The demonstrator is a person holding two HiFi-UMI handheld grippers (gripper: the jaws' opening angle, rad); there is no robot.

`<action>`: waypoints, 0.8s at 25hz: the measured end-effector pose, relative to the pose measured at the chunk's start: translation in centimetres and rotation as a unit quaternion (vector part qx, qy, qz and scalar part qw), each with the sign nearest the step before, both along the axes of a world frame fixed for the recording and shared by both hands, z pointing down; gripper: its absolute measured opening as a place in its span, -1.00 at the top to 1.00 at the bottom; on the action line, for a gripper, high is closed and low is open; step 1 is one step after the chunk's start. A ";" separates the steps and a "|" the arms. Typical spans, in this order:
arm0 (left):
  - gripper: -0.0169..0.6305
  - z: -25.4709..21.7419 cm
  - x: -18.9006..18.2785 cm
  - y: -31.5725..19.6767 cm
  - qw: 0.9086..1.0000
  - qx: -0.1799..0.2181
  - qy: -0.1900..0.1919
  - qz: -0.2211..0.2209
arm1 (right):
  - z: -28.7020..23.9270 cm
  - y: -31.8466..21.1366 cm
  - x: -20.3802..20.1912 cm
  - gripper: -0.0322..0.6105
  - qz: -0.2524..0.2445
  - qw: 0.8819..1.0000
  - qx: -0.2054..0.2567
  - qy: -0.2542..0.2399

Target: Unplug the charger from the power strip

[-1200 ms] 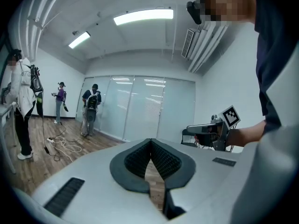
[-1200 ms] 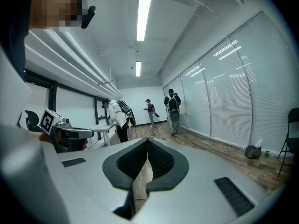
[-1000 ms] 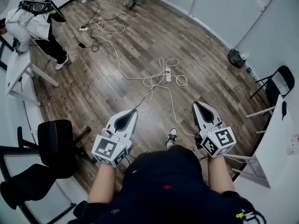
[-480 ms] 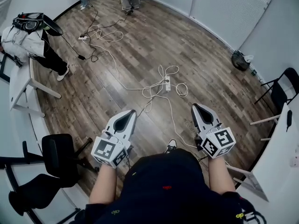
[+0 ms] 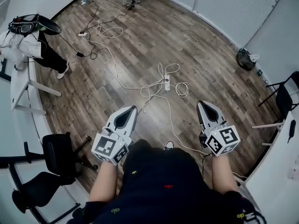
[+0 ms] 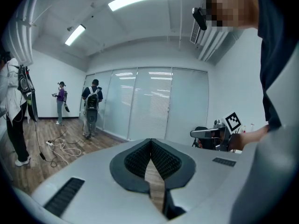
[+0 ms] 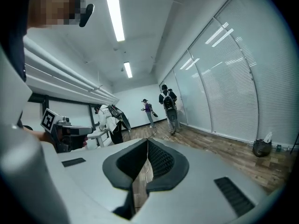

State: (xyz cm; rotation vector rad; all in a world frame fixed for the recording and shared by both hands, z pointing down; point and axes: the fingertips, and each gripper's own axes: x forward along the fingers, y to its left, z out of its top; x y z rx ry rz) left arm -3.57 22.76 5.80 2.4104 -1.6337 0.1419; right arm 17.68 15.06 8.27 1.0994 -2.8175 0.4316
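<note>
**Approach stage: power strip not yet reached, both jaws closed and empty**

Head view: The power strip (image 5: 167,84) lies on the wood floor (image 5: 210,64) at frame centre, in a tangle of white cable (image 5: 150,84). Any charger on it is too small to confirm. The left gripper (image 5: 131,108) and right gripper (image 5: 201,103) hover lower in the frame, well apart from it. Recommended: close in, pin the strip with one gripper, and draw the plug straight out with the other.

Left gripper view: jaws closed tip to tip, nothing between them.

Right gripper view: jaws likewise closed, holding nothing.
</note>
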 end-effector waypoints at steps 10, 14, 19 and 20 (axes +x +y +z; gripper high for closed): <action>0.89 2.5 -2.1 -8.4 0.999 -0.010 0.016 0.027 | 2.6 -6.2 -1.4 0.83 0.033 0.999 -0.019 0.013; 0.89 3.2 -5.2 -13.2 0.998 -0.009 0.018 0.051 | 2.8 -9.8 -4.3 0.83 0.057 0.998 -0.020 0.022; 0.89 4.5 -10.2 -19.5 0.996 -0.021 0.016 0.086 | 3.5 -14.8 -9.5 0.83 0.088 0.995 -0.028 0.040; 0.89 4.9 -11.1 -20.6 0.995 -0.024 0.014 0.095 | 3.6 -15.8 -10.4 0.83 0.095 0.994 -0.029 0.043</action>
